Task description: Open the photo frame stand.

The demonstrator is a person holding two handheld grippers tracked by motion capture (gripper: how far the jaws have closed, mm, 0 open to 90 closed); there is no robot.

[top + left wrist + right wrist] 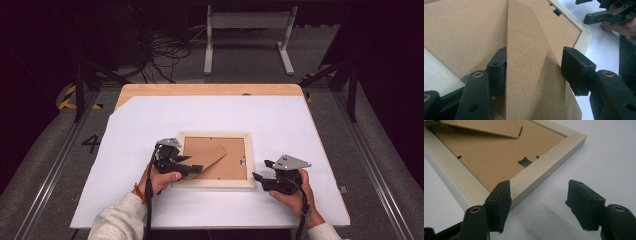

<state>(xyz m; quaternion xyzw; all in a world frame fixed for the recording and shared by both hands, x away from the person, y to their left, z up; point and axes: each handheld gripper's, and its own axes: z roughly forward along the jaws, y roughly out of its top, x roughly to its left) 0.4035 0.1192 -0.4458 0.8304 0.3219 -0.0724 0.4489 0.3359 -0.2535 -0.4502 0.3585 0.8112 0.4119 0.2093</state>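
A pale wooden picture frame [215, 184] [544, 167] lies face down on the white table cover, its brown backing board up. A brown fibreboard stand flap [207, 156] [529, 62] [486, 127] is raised off that board at a slant. My left gripper [192, 167] [534, 67] is over the frame's left part, with its pads against the flap's two side edges. My right gripper [261, 170] [539, 200] is open just outside the frame's near right corner. Its left pad is beside the outer rail and bare white cover lies between the jaws. The left gripper view also shows the right gripper [609, 15].
A small dark hanger clip [525, 162] sits on the backing near the frame's right rail. The white cover [280, 120] ends short of the wooden table edge [210, 89] at the back. Beyond are floor cables [165, 55] and a white metal stand [247, 22].
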